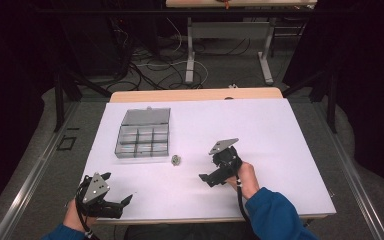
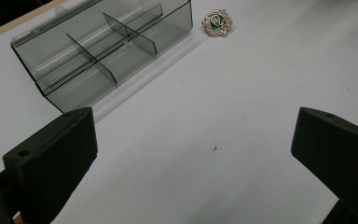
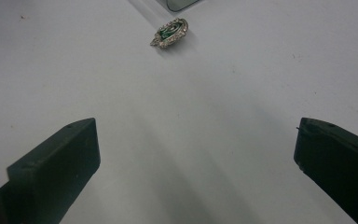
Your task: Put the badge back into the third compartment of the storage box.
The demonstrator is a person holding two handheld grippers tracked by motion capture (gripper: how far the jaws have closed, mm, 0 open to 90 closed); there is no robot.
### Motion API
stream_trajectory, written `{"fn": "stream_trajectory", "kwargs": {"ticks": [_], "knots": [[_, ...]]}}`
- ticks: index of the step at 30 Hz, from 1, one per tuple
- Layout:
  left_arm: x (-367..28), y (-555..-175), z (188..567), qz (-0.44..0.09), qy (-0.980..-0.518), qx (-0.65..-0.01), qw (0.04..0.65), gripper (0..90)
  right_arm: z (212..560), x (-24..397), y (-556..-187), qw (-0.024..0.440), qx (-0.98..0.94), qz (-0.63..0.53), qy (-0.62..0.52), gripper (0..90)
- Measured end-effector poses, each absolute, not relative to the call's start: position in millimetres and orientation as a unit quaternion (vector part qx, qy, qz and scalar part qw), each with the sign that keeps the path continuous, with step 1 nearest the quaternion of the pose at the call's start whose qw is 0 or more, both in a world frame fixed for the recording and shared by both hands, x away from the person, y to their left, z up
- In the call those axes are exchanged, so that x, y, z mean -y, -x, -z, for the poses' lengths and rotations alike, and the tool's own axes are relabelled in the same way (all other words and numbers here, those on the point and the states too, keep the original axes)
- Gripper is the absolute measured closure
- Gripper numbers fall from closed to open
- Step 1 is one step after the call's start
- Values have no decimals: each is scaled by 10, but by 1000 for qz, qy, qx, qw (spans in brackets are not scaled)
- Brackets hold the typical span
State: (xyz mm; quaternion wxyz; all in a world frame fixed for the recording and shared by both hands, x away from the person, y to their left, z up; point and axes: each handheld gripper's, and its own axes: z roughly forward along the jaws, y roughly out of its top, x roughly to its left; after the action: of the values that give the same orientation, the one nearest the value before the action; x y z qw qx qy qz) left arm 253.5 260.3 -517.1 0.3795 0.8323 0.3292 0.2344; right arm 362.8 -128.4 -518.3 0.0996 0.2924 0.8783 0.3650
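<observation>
**Mia:** What is that tiny shiny thing?

**Sam:** It is a little brooch (image 1: 176, 159). It is silver round the edge with green in the middle. It lies flat on the white worktop (image 1: 280, 145), all by itself.

**Mia:** Is it in the box?

**Sam:** No. The clear box (image 1: 143, 133) is just beside it, a bit to the left and farther back. The lid is open and lies flat behind the box. The box has little rooms inside, and I cannot see anything in them.

**Mia:** So what is the job?

**Sam:** Nobody told us. My guess is that the brooch should go into one of the little rooms. If that is right, nothing is done yet. The brooch is not picked up, and it is not in the box.

**Mia:** Who will grab it?

**Sam:** Maybe the right tongs (image 1: 206, 177). They are near the brooch and point toward it. Their jaws are wide apart and hold nothing. In the right gripper view the brooch sits ahead of them, with bare worktop in between.

**Mia:** And the other ones?

**Sam:** The left tongs (image 1: 116, 190) are down by the near edge, well apart from the brooch. They are spread wide too, with nothing in them.

**Mia:** So what is left?

**Sam:** I think all of it: reach, pinch, lift, and drop it in.
</observation>
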Motion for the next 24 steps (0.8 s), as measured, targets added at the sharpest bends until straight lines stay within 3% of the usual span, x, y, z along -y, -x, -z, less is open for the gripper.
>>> {"fn": "stream_trajectory", "kwargs": {"ticks": [24], "knots": [[-2608,-2540,5174,-234,-834,-327,378,3,5337,820,-3917,70,-884,-357,-295,8]]}}
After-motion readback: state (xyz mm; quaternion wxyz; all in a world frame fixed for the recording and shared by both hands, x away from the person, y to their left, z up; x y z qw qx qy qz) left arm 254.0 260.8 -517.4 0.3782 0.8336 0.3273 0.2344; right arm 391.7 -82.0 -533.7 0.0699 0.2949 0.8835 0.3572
